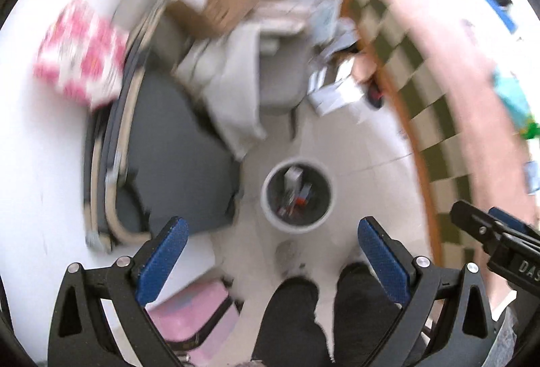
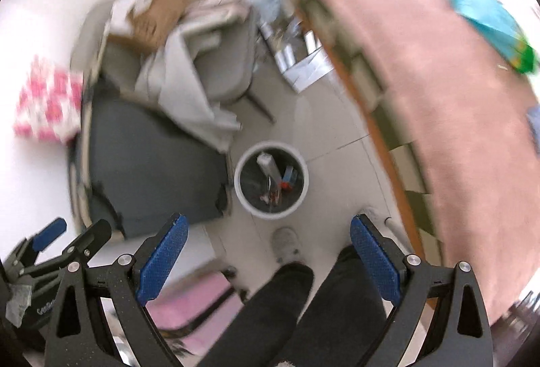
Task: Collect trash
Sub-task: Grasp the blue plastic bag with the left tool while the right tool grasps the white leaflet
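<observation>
A round white trash bin (image 1: 270, 210) stands on the tiled floor below both grippers and holds several pieces of trash. It also shows in the right wrist view (image 2: 243, 201). My left gripper (image 1: 271, 237) is open and empty, held high above the bin. My right gripper (image 2: 268, 232) is open and empty, also above the bin. The right gripper shows at the right edge of the left wrist view (image 1: 486, 225). The left gripper shows at the lower left of the right wrist view (image 2: 57, 238). A crumpled blue and green wrapper (image 2: 489, 19) lies on the table.
A table with a pink cloth (image 2: 422, 63) and checkered edge runs along the right. A grey chair (image 2: 222, 63) piled with cardboard and cloth stands beyond the bin. A dark grey mat (image 2: 152, 157) lies to the left. The person's dark legs (image 2: 287, 316) are below. Both views are blurred.
</observation>
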`<control>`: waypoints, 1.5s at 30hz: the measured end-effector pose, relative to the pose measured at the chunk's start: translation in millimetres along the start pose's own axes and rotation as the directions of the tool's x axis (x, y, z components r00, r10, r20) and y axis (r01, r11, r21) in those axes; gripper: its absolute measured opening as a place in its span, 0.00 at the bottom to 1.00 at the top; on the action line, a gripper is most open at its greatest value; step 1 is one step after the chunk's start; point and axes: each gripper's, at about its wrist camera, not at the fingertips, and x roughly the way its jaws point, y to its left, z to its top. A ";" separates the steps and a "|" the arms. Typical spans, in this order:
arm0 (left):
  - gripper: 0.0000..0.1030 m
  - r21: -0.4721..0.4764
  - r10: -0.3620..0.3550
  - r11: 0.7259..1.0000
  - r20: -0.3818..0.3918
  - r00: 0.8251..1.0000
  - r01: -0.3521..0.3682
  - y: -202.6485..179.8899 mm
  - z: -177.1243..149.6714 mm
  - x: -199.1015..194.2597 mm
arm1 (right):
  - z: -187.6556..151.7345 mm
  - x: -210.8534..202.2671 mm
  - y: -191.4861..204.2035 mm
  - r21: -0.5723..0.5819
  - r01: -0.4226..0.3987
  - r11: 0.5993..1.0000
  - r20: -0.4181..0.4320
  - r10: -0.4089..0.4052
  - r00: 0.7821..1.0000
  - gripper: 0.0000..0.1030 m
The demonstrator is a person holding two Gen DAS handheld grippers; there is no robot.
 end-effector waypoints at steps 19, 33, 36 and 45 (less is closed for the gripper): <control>1.00 0.688 -0.197 0.699 -0.079 0.977 0.197 -480.2 61.4 -23.7 | -49.8 -139.5 -497.2 0.860 0.107 0.499 0.022 -0.246 0.969 0.95; 0.80 0.820 -0.042 0.497 -0.305 0.951 0.285 -632.0 34.8 76.3 | -39.9 -79.4 -610.7 0.948 -0.022 0.317 0.069 -0.138 0.988 0.95; 0.72 0.783 -0.080 0.546 -0.305 0.949 0.298 -624.7 43.4 74.1 | -22.7 -68.4 -604.3 0.948 0.038 0.315 0.027 -0.199 0.980 0.95; 0.71 0.697 -0.084 0.650 -0.329 0.941 0.302 -557.1 38.3 75.6 | -9.4 -46.3 -531.7 0.698 0.288 0.656 -0.144 -0.265 0.953 0.83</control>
